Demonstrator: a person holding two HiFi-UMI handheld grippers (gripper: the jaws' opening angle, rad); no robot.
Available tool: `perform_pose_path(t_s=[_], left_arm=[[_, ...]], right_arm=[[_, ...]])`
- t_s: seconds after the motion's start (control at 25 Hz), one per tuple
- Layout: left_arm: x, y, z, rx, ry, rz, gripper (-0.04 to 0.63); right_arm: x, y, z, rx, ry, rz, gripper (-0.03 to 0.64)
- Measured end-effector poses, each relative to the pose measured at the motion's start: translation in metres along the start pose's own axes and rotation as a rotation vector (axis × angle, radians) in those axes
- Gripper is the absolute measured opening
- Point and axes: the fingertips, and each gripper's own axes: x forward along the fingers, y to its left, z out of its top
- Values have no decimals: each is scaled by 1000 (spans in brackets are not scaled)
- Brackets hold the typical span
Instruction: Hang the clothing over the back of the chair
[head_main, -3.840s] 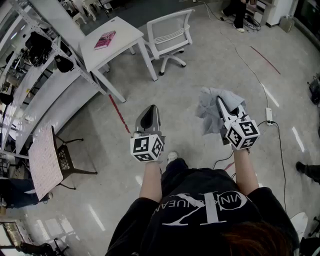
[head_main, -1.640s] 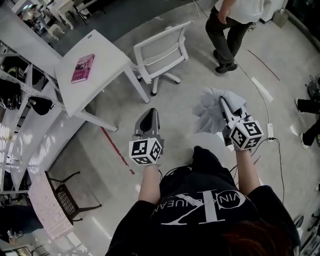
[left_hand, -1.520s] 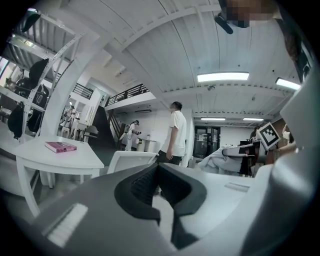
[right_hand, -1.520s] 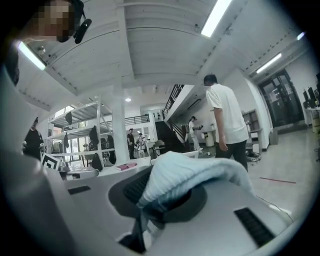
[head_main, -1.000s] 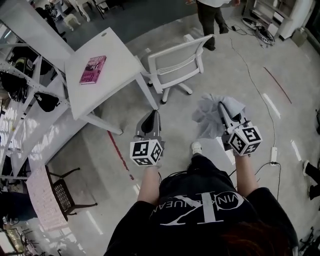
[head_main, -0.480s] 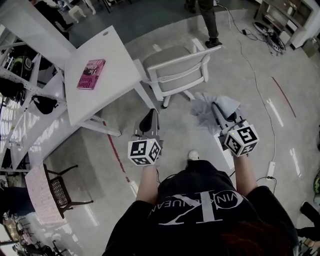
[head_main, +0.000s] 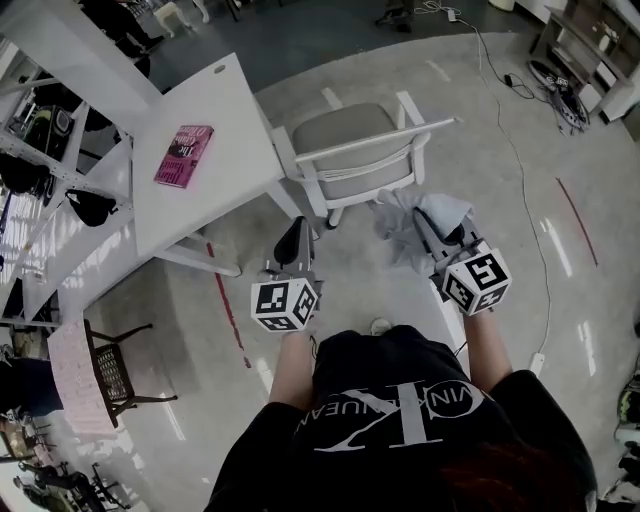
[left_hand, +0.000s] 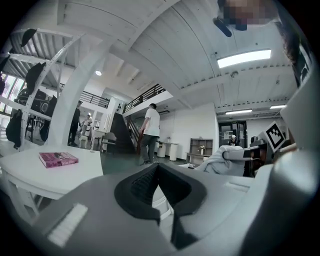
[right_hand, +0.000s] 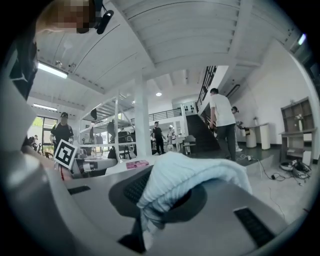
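A white office chair (head_main: 362, 150) with a grey seat stands just ahead of me, its back rail turned toward me. A pale blue-grey piece of clothing (head_main: 405, 222) hangs bunched from my right gripper (head_main: 425, 222), which is shut on it, close to the right end of the chair's back. In the right gripper view the clothing (right_hand: 186, 182) drapes over the jaws and hides their tips. My left gripper (head_main: 296, 238) is shut with nothing in it, level with the chair's left side. The left gripper view shows the clothing (left_hand: 219, 160) off to its right.
A white table (head_main: 225, 165) with a pink book (head_main: 183, 155) stands left of the chair. A white rack (head_main: 60, 110) with dark items lines the far left. A dark metal chair (head_main: 110, 362) is at lower left. A cable (head_main: 520, 165) and red floor tape (head_main: 226, 300) run across the floor.
The person has walked toward the chair, which now lies right in front of both grippers. The right gripper still holds the clothing; the left stays shut.
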Motion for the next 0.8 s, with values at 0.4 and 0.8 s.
perform_pose_path(t_s=[0.4,0.8], left_arm=[[20,-6,-15,-1,38,0,11],[66,2,-16,-15,17,0,11]], right_arm=[[34,-6,17,-85,-16,96,57],[74,-27,36,-117,-40,147,57]])
